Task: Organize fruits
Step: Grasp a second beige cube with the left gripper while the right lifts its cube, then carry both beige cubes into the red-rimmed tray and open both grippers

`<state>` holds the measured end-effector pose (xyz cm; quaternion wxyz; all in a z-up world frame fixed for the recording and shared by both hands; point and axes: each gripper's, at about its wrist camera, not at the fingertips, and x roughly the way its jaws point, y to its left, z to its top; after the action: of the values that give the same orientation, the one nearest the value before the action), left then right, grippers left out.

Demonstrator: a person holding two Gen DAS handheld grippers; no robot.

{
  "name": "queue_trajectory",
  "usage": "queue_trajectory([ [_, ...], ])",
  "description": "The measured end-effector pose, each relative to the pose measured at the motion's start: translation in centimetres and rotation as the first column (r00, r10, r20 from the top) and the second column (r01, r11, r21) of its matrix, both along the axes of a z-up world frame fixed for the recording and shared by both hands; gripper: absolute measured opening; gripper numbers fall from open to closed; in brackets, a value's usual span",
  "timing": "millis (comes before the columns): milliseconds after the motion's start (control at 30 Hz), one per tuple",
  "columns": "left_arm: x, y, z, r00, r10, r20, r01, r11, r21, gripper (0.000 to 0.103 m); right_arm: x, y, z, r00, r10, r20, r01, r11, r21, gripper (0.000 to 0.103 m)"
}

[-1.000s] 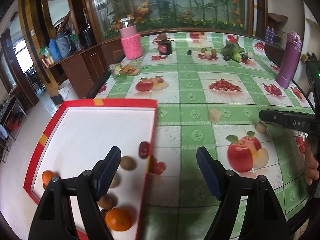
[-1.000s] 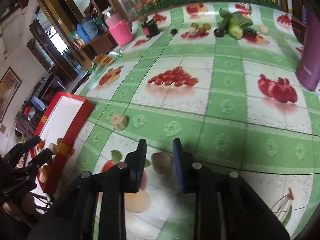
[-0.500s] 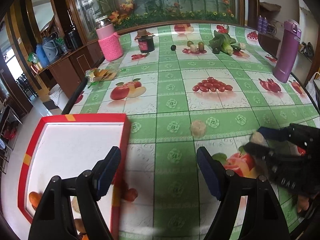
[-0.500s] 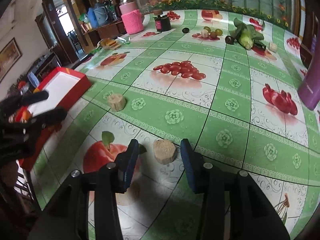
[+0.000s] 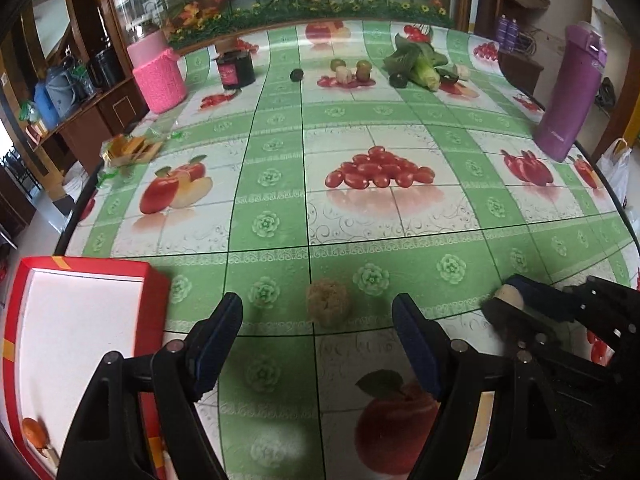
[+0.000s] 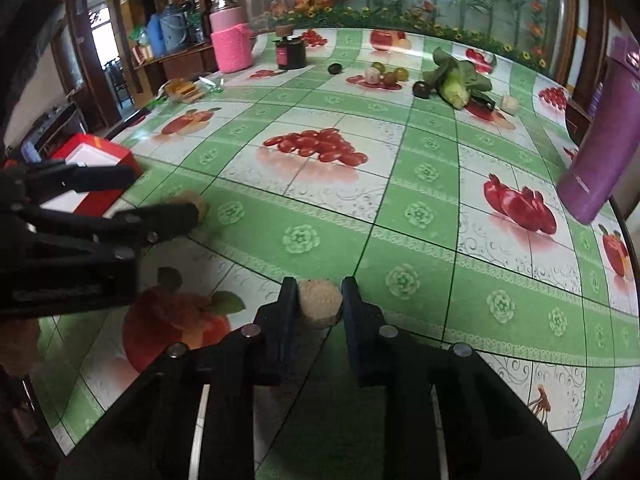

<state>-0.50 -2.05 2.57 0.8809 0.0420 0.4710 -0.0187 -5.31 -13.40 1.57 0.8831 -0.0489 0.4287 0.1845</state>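
My right gripper (image 6: 320, 300) is shut on a tan, rough round fruit (image 6: 320, 306) resting on the fruit-print tablecloth; it also shows in the left wrist view (image 5: 508, 300). My left gripper (image 5: 318, 344) is open, with a second tan fruit (image 5: 328, 306) on the table just ahead, between its jaws; that fruit shows partly hidden in the right wrist view (image 6: 196, 206). The red-rimmed white tray (image 5: 80, 320) lies at the left with an orange fruit (image 5: 34, 430) in its near corner.
At the far side of the table stand a pink wrapped jar (image 5: 158, 76), a dark jar (image 5: 236, 68), small fruits (image 5: 352, 72), leafy greens (image 5: 420, 64) and a purple bottle (image 5: 568, 92). A snack packet (image 5: 128, 148) lies near the left edge.
My right gripper has closed on the tan fruit that was between its jaws. My left gripper has moved right from over the tray to the second tan fruit.
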Motion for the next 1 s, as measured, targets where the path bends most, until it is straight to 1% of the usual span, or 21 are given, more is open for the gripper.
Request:
queue_trajectory([
  [67,0.4,0.2,-0.6,1.000,0.009,-0.018,-0.009,1.000,-0.015,0.048,0.0,0.0,0.0,1.000,-0.001,0.000,0.001,1.000,-0.001,0.025],
  [133,0.6,0.3,-1.1,0.999,-0.002,-0.032,0.001,0.999,-0.040,0.037,0.0,0.1,0.0,1.000,0.000,0.003,0.000,1.000,-0.004,0.024],
  [167,0.6,0.3,-1.1,1.000,-0.009,-0.024,0.007,0.999,-0.052,0.032,0.0,0.1,0.0,1.000,0.001,0.003,-0.001,1.000,-0.003,0.024],
  [233,0.5,0.0,-1.1,0.999,-0.031,-0.015,0.030,0.998,-0.058,0.025,0.1,0.1,-0.1,1.000,0.002,0.003,-0.002,1.000,-0.002,0.024],
  [333,0.4,-0.4,-1.1,0.999,-0.047,0.000,0.047,0.998,-0.047,0.025,0.1,0.2,-0.1,1.000,0.005,0.008,-0.005,1.000,-0.004,0.025],
  [433,-0.3,-0.3,-0.7,0.999,-0.036,0.012,0.036,0.999,-0.037,0.025,0.1,0.2,-0.1,1.000,0.007,0.012,-0.008,1.000,0.004,0.025],
  [567,-2.5,-0.6,1.4,0.996,-0.042,0.084,0.041,0.999,0.013,0.025,0.6,-0.4,-0.1,1.000,-0.016,0.005,0.015,0.999,0.047,0.025],
  [700,-6.0,0.2,3.7,0.987,-0.046,0.156,0.042,0.999,0.025,0.024,1.8,-2.1,-0.2,0.995,-0.094,-0.024,0.096,0.988,0.121,0.025],
  [833,-9.1,2.6,5.2,0.982,-0.013,0.190,0.011,1.000,0.014,0.025,2.6,-3.3,-0.3,0.988,-0.145,-0.053,0.152,0.970,0.187,0.024],
  [933,-11.3,5.5,6.0,0.976,0.041,0.214,-0.048,0.998,0.027,0.024,2.4,-2.8,-0.2,0.984,-0.169,-0.051,0.175,0.968,0.178,0.024],
  [1000,-12.6,7.8,6.3,0.968,0.096,0.231,-0.107,0.994,0.037,0.024,1.9,-1.6,-0.1,0.985,-0.165,-0.057,0.172,0.970,0.172,0.024],
])
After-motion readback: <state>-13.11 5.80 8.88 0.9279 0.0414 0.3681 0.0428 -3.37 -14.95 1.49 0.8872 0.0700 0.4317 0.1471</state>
